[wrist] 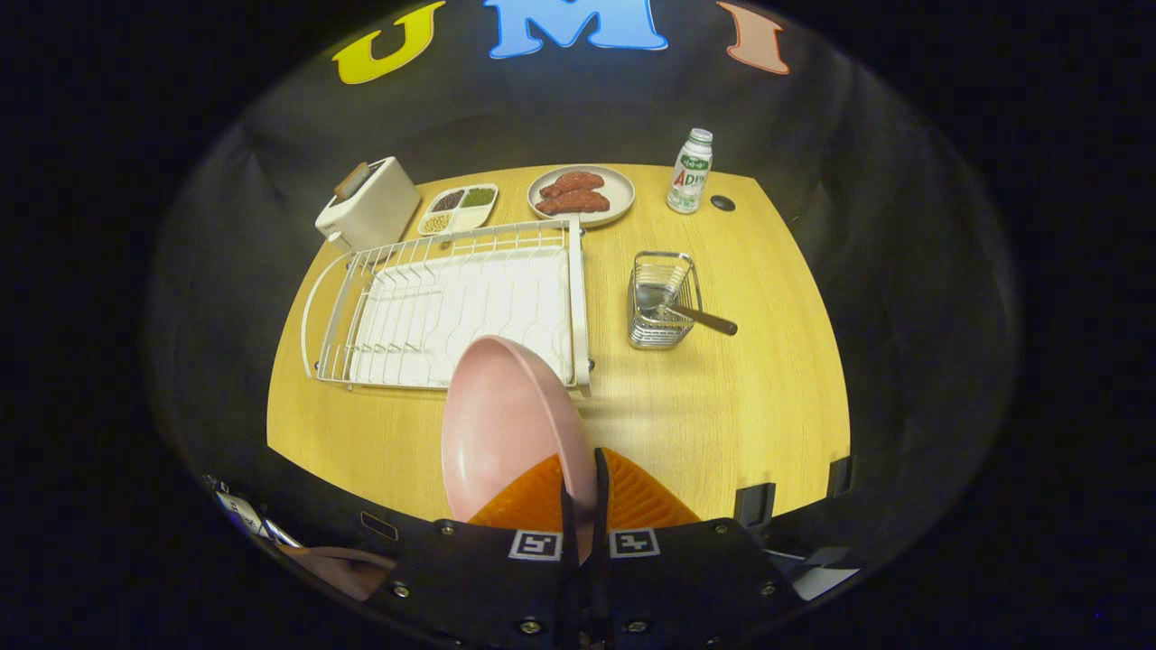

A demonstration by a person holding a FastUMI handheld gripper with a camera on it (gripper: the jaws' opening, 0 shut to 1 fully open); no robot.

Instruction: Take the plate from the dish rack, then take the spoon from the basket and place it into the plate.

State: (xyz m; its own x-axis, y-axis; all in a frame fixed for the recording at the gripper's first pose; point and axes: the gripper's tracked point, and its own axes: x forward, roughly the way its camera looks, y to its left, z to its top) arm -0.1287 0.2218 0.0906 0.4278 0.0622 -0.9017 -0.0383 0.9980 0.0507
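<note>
On the far left of the surface (777, 397) sits a toaster (368, 213), and just right of it a divided tray (459, 208) of beans. In front of both lies the dish rack (452, 302), its slots bare, so I judge the first step half done: the plate (506, 424) is out of the rack and in my grip. It hangs tilted on edge above the near part of the surface, overlapping the rack's near right corner in my view, and I cannot tell whether it touches anything below. My hand-held gripper (578, 506) is clenched on the plate's rim, one finger on each face, the two almost together with only the rim between them. Beyond, at the back of the surface, a dish of meat (581, 194) stands near the middle. Right of the rack, well apart from my plate, is the basket (664, 300), with the spoon (695, 316) in it, bowl down inside and handle leaning out over the right rim. Farther back on the right stand a bottle (691, 171) and a small dark cap (722, 203) beside it. What is left, as I see it: set the plate flat on the open surface in front of the basket, let go, then fetch the spoon by its handle and lay it in the plate. The spoon is untouched.
</note>
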